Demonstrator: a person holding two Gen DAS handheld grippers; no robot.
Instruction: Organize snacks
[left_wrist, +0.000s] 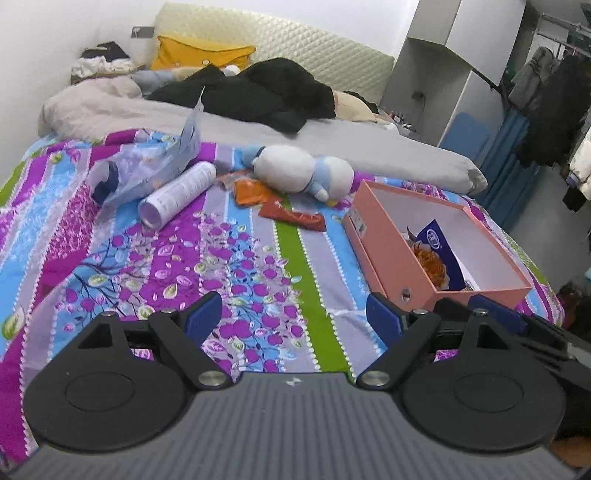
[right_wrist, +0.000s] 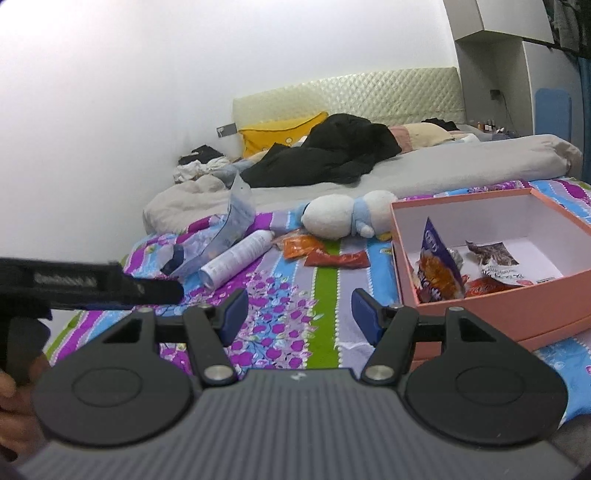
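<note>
Reaching for the next snack to box.
Both your left hand-held gripper and right hand-held gripper are spread and empty; the orange and red foil snack packets lie far on the bed, left of the pink cardboard box; pinch one.

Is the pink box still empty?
No, the pink box already holds a blue snack packet and other wrappers.

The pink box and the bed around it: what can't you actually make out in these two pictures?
- Pink box, left wrist view: its near wall hides most of the contents; only the blue packet shows.
- Snack packets' print, right wrist view: too small to read.
- White tube, right wrist view: label blurred.
- Clear plastic bag, left wrist view: contents unclear through the crinkled film.
</note>
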